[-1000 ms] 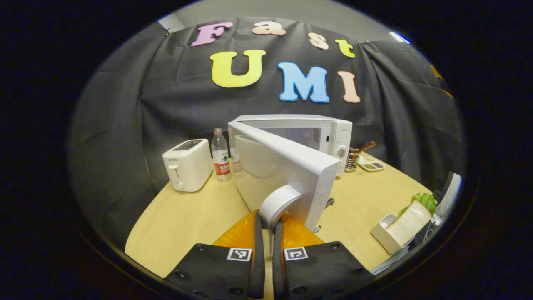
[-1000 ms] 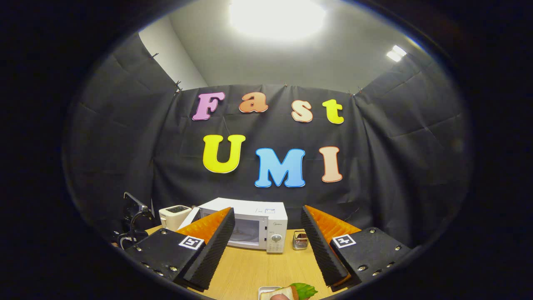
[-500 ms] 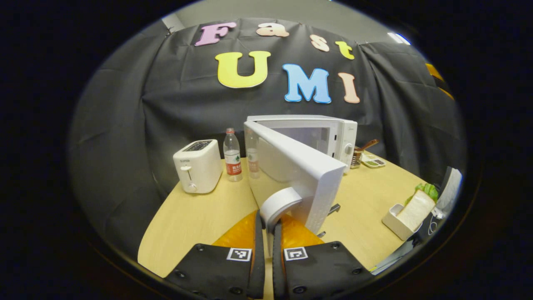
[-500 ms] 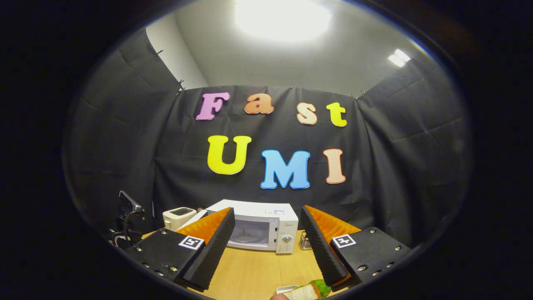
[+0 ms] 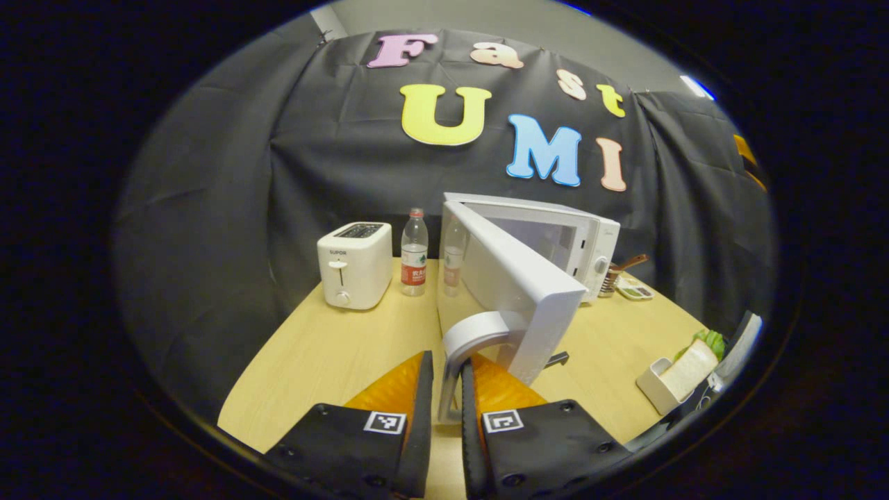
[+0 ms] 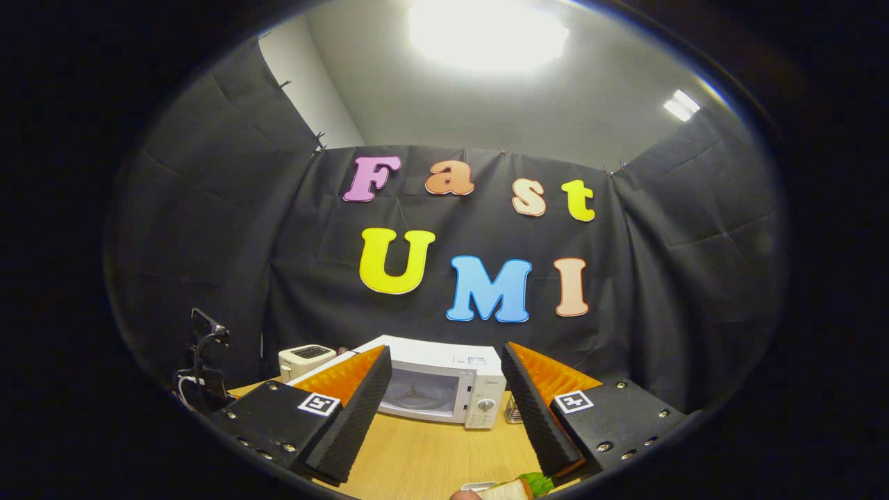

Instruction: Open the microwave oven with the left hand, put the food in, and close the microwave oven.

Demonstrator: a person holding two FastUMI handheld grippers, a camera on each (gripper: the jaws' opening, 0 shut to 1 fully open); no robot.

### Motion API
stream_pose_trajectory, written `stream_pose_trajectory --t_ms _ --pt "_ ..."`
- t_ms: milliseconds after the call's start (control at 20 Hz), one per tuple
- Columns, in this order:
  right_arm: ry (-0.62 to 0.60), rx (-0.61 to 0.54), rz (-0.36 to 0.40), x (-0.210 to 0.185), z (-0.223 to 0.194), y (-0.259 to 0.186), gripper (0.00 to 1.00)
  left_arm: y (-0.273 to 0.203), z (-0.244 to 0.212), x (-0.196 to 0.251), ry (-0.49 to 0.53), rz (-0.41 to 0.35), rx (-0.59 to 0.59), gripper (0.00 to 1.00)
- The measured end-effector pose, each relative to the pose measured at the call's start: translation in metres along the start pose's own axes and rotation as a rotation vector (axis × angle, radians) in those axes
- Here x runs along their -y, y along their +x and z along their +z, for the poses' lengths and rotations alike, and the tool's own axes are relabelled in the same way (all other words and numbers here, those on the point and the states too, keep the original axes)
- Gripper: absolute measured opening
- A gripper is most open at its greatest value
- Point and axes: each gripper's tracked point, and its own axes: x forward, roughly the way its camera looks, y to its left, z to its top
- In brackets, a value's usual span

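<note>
The white microwave (image 5: 566, 232) stands at the back of the wooden table (image 5: 333, 354), its door (image 5: 510, 281) swung out toward me. My left gripper (image 5: 446, 371) is shut on the curved white door handle (image 5: 479, 328). A sandwich with lettuce (image 5: 691, 357) lies in a white tray (image 5: 653, 382) at the table's right edge. In the right gripper view, my right gripper (image 6: 444, 361) hangs open above the table with nothing between its fingers. The microwave (image 6: 444, 385) is beyond it, with its cavity and turntable in sight. The sandwich (image 6: 510, 489) peeks in at the bottom edge.
A white toaster (image 5: 354, 264) and a water bottle (image 5: 414, 253) stand left of the microwave. A small condiment rack (image 5: 611, 279) and a dish (image 5: 635, 292) sit to its right. A dark device with cables (image 6: 201, 361) is at the far left in the right gripper view.
The microwave door has swung wider open with my left gripper holding its handle. The right gripper has stayed open and shifted only slightly.
</note>
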Motion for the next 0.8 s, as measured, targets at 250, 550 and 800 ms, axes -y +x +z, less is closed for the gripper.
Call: stream_pose_trajectory --t_ms 250,550,800 --pt "0.024 -0.038 0.034 0.029 -0.011 0.007 0.96 -0.036 0.025 0.002 -0.014 0.092 0.066 0.77" --pt "0.056 -0.093 0.049 0.069 -0.027 0.013 0.96 -0.094 0.104 0.012 -0.005 0.195 0.249 0.97" --pt "0.085 -0.187 0.053 0.101 -0.060 0.016 0.96 -0.131 0.172 0.050 0.021 0.196 0.398 0.97"
